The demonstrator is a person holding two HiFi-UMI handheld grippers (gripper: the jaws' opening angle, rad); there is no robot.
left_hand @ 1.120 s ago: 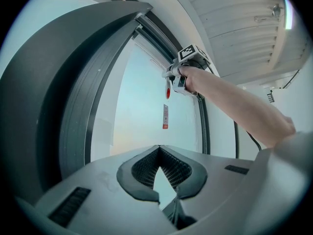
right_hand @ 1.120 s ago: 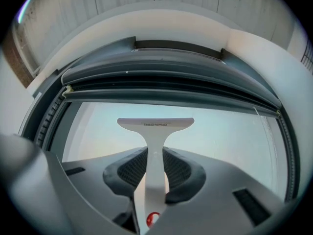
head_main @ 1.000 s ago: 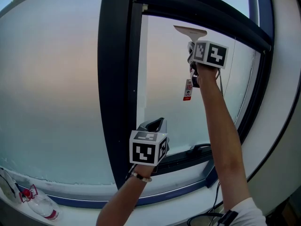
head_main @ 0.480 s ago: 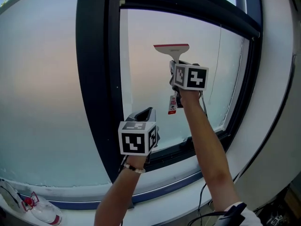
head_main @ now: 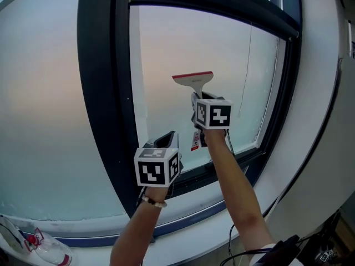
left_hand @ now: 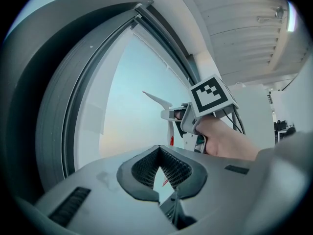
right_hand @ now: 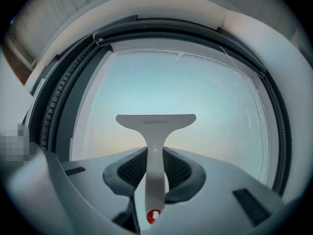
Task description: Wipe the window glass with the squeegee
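White squeegee clamped upright in right gripper.

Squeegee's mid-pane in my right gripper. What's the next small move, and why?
Probably draw the squeegee straight down toward the lower frame: the right gripper is clamped on its handle, its blade sits level at mid-height of the window glass, and there is glass below it to cover.

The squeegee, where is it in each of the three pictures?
Head view: the squeegee is in the middle, blade on top, just right of the dark window frame.
Left gripper view: right of centre, seen side-on, with the frame curving at the left.
Right gripper view: dead centre, its handle clamped in the right hand-held gripper.
Shared landmark: the dark window frame.
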